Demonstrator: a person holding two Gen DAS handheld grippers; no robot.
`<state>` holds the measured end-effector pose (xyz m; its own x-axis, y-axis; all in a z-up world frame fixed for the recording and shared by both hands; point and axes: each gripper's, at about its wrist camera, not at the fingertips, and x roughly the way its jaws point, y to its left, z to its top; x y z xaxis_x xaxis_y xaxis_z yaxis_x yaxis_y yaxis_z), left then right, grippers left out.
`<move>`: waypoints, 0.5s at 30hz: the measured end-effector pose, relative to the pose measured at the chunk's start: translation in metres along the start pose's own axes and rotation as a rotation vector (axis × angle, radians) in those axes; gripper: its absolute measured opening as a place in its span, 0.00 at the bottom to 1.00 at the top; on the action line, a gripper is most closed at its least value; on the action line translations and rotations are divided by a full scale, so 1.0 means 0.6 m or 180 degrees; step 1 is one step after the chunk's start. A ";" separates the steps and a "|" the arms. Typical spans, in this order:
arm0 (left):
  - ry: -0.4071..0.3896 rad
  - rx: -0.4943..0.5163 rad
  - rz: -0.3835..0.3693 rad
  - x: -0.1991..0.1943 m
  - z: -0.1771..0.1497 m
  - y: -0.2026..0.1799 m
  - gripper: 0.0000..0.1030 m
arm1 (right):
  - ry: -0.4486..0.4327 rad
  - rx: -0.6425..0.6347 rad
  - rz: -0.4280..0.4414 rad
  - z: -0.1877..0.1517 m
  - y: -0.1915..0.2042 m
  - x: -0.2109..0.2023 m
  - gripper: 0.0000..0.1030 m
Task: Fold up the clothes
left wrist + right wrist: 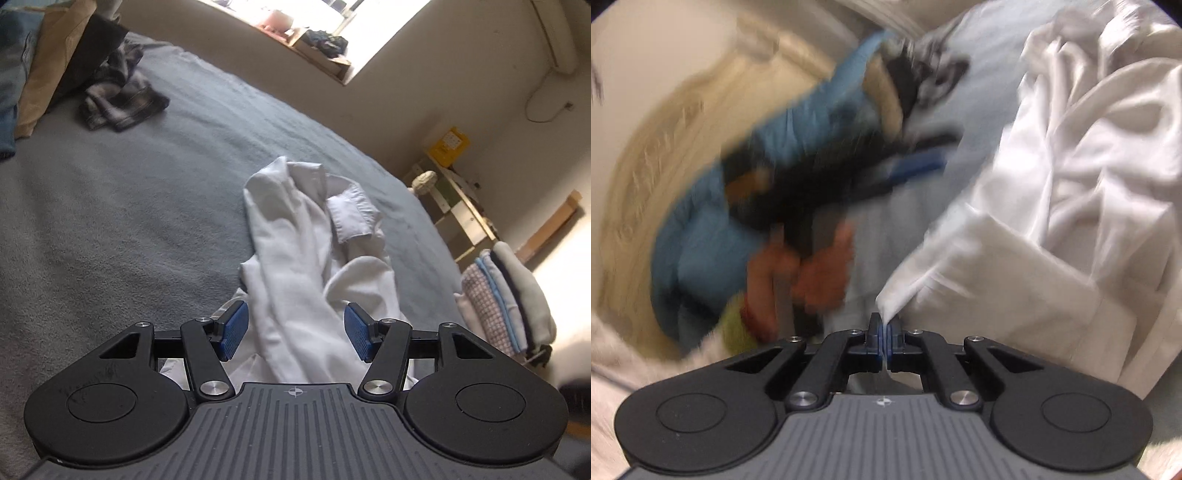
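Observation:
A crumpled white shirt (295, 251) lies on the grey bed cover (129, 206), its cuff turned up toward the far side. My left gripper (293, 330) is open, with its blue pads on either side of a fold of the shirt and not closed on it. In the right wrist view the white shirt (1071, 184) fills the right side, badly blurred. My right gripper (885, 334) is shut on a pointed corner of that shirt. The other gripper (912, 166) shows there as a dark and blue smear, held by a hand (809, 269).
A dark plaid garment (118, 99) and a heap of tan and blue clothes (40, 70) lie at the bed's far left. A stack of folded clothes (506, 299) sits at the bed's right edge. A shelf (454, 199) stands by the wall beyond it.

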<state>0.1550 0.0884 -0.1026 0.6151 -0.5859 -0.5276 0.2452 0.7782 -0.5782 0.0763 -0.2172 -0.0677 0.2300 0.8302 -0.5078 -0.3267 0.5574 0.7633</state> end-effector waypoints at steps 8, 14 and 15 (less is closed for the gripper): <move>-0.0045 0.0356 -0.0274 -0.036 -0.030 -0.023 0.61 | -0.0940 0.0884 0.0533 0.089 -0.083 -0.040 0.02; 0.0130 0.0692 -0.0257 -0.025 -0.062 -0.050 0.65 | -0.1043 0.1270 0.0524 0.075 -0.148 -0.023 0.26; 0.0146 0.0757 -0.0279 -0.023 -0.065 -0.055 0.67 | -0.1060 0.1335 0.0523 0.073 -0.159 -0.020 0.32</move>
<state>0.1092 0.0620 -0.1001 0.5505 -0.6588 -0.5128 0.4686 0.7522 -0.4633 0.1447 -0.2807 -0.1169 0.5061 0.8200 -0.2673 -0.0056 0.3130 0.9497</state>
